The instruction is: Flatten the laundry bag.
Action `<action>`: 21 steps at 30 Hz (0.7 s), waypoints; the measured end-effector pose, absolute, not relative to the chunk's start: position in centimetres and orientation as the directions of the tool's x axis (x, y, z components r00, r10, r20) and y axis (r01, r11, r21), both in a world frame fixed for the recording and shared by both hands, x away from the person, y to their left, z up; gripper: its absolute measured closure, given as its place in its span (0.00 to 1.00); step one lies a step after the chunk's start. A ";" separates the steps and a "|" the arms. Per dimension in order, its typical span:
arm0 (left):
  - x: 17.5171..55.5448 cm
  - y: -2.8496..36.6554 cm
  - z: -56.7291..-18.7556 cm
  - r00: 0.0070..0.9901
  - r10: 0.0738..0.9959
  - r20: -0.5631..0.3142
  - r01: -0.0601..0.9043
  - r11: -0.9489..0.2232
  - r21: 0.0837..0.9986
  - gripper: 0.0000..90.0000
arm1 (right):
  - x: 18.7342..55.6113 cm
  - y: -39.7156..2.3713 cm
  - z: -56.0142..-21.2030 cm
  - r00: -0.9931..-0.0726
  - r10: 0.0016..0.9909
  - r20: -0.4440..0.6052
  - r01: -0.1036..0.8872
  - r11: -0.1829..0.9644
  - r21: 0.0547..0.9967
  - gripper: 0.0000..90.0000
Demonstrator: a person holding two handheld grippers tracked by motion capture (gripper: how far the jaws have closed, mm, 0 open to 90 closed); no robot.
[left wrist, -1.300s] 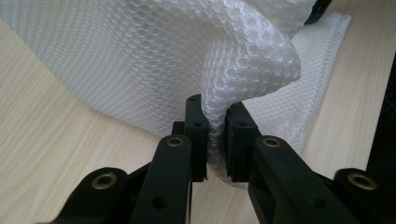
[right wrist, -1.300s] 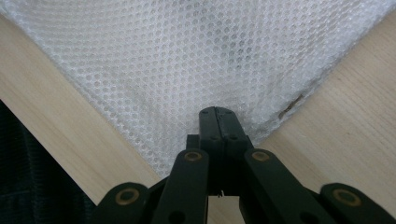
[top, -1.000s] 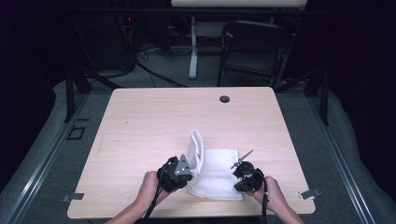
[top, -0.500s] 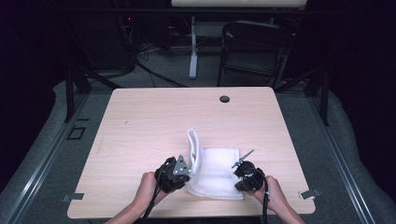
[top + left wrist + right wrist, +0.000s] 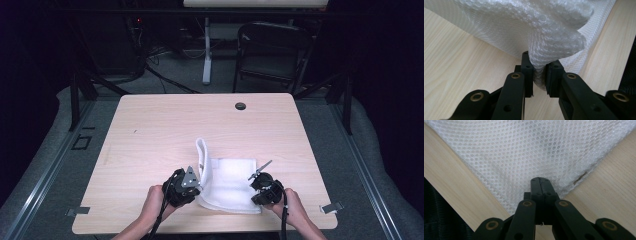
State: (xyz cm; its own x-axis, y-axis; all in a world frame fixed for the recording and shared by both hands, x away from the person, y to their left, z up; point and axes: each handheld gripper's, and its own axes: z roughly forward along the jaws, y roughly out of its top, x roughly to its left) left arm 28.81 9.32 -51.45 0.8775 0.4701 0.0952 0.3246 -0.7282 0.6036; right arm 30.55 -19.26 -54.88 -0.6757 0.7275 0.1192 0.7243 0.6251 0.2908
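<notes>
In the high view, a white mesh cloth [image 5: 227, 185] lies folded on the wooden surface [image 5: 165, 130], low and just right of centre in the frame. Its left edge stands up in a curled ridge. The left claw [image 5: 199, 187] sits at the cloth's lower left edge and the right claw [image 5: 256, 192] at its lower right corner, each held in a hand coming from the bottom edge.

In the left gripper view, the left claw [image 5: 539, 75] pinches a bunched fold of the cloth [image 5: 529, 30], its jaws having just eased apart slightly.

In the right gripper view, the right claw [image 5: 540, 185] is clenched tight at the cloth's [image 5: 529, 155] corner; whether fabric is caught between the jaws cannot be told.
</notes>
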 end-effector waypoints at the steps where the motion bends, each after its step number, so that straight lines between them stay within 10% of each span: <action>1: 28.8 9.4 -51.5 0.878 0.470 0.092 0.327 -0.729 0.601 0.88 | 30.6 -19.3 -54.9 -0.676 0.727 0.119 0.724 0.625 0.291 1.00; 21: 29.1 11.1 -52.3 0.871 0.491 0.013 0.395 -0.716 0.575 0.87 | 30.6 -19.6 -54.9 -0.687 0.717 0.123 0.713 0.631 0.305 1.00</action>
State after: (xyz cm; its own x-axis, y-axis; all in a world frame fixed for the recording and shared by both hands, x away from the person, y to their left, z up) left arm 29.13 11.13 -52.30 0.8711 0.4910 0.0127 0.3954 -0.7162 0.5751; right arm 30.64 -19.60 -54.93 -0.6867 0.7165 0.1225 0.7131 0.6313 0.3049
